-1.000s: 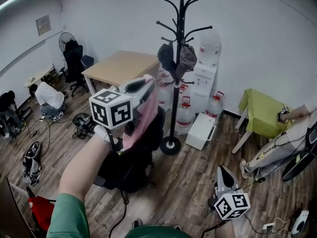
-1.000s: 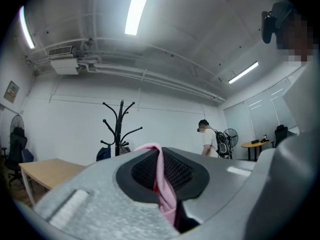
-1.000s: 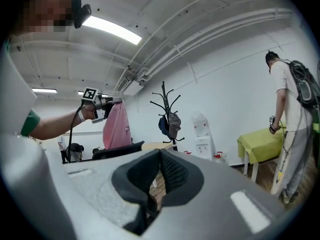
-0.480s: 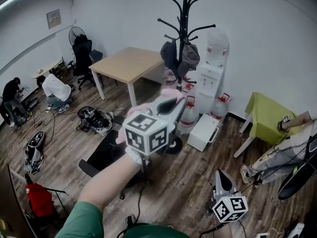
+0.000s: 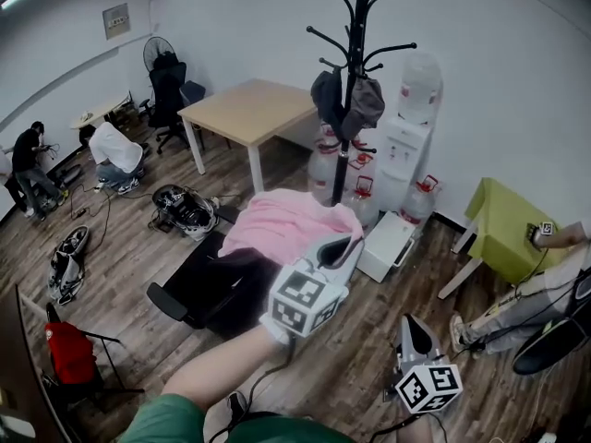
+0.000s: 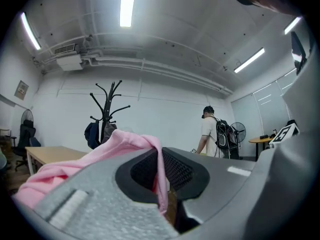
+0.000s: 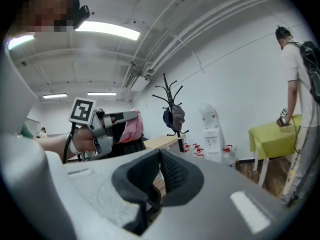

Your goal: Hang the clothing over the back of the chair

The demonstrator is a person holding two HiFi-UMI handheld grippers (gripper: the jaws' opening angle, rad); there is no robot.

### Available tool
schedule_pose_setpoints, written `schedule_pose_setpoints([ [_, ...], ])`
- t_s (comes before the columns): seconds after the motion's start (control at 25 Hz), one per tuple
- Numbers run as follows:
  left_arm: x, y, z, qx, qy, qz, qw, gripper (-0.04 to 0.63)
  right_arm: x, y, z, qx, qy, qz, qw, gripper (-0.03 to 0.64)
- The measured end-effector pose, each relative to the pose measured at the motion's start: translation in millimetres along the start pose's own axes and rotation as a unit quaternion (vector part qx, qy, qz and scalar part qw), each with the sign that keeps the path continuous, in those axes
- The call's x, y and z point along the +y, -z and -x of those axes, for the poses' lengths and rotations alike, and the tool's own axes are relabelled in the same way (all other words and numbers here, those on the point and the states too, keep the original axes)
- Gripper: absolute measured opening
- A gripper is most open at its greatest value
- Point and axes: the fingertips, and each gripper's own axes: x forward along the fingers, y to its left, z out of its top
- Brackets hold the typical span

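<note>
Pink clothing (image 5: 286, 224) lies spread over the back of a black office chair (image 5: 217, 289) in the head view. My left gripper (image 5: 343, 244) is at the cloth's right edge, level, and shut on a fold of it. The left gripper view shows that pink fabric (image 6: 100, 156) pinched between the pads of the left gripper (image 6: 163, 181). My right gripper (image 5: 413, 326) hangs low at the right, away from the chair. The right gripper (image 7: 160, 176) is shut with nothing in it. From there I see the left gripper (image 7: 125, 118) holding the pink cloth (image 7: 133, 128).
A black coat rack (image 5: 355, 81) with dark garments stands behind the chair, with a water dispenser (image 5: 406, 141) and bottles beside it. A wooden table (image 5: 249, 109) is at the back, a green table (image 5: 503, 220) at the right. A person (image 5: 113, 148) crouches far left; bags lie on the floor.
My left gripper has swung right and down with the pink clothing, which now lies draped over the chair back. The right gripper has barely moved.
</note>
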Motion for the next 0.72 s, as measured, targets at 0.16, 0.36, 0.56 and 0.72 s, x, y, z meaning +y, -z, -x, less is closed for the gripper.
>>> schedule_pose_setpoints([
  [0.16, -5, 35, 3, 0.026, -0.017, -0.008, 0.9995, 0.026, 2, 1, -4, 0.002, -0.011, 0.002, 1.0, 0.003],
  [0.36, -1, 73, 9, 0.055, -0.047, -0.041, 0.9965, 0.026, 2, -1, -5, 0.002, -0.019, 0.004, 1.0, 0.003],
  [0.56, 12, 105, 27, 0.084, -0.087, -0.051, 0.9913, 0.076, 5, -1, -1, 0.0, -0.024, 0.003, 1.0, 0.003],
  [0.72, 24, 109, 44, 0.079, -0.128, -0.051, 0.9873, 0.145, 5, -1, -1, 0.001, -0.028, 0.003, 1.0, 0.003],
])
